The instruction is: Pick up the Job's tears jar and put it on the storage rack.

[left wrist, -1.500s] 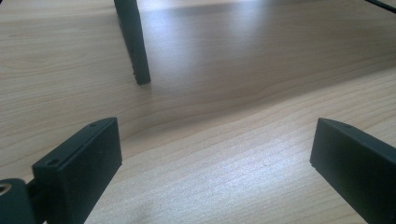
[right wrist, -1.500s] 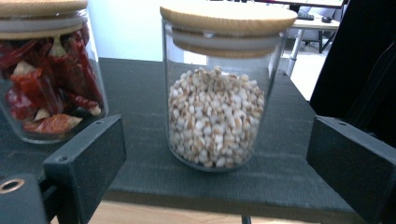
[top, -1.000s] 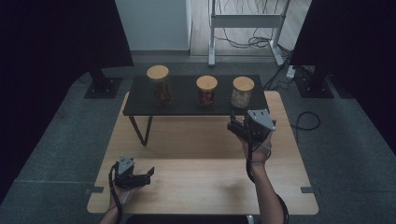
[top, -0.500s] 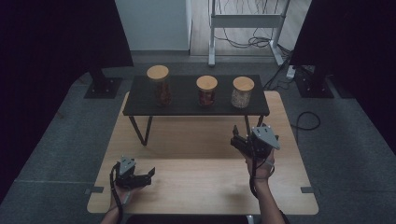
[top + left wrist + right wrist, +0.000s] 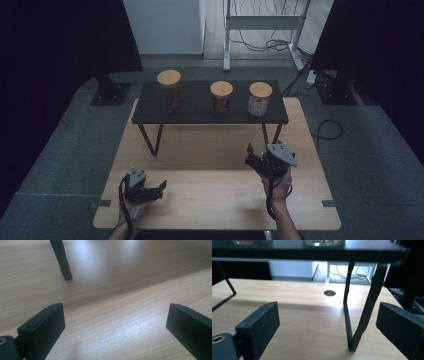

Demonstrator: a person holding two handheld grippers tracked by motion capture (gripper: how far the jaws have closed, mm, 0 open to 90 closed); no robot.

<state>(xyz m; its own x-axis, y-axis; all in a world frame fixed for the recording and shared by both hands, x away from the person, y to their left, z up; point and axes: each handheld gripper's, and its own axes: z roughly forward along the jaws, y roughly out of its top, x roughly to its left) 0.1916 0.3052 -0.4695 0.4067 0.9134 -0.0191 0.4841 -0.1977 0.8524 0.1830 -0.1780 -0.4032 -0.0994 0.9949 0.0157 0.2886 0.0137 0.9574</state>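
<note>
A: High view first: nearest thing to the right tongs is the short clear glass jar w/ pale grain and a round wooden lid, right end of the black flat-topped shelf on thin metal legs. Jar's up on the shelf, well apart from the tongs, nothing holding it.

B: Tongs state?

A: Right gripper view: jaws spread wide, nothing betw. them, aimed under the shelf at its bent black leg. Left tongs also spread, empty, low over the light wood-grain table near the front edge.

B: Why parked like that?

A: Prob. a rest pose, both hands low near the person. Right one faces the shelf, so I'd guess it goes for a jar next.

B: Other jars?

A: Two more, same cork-coloured lids: tall jar w/ dark reddish-brown filling at left, short jar w/ red filling mid. All upright in a row. Glass looks smooth, slippery; the shelf top is matte.
</note>
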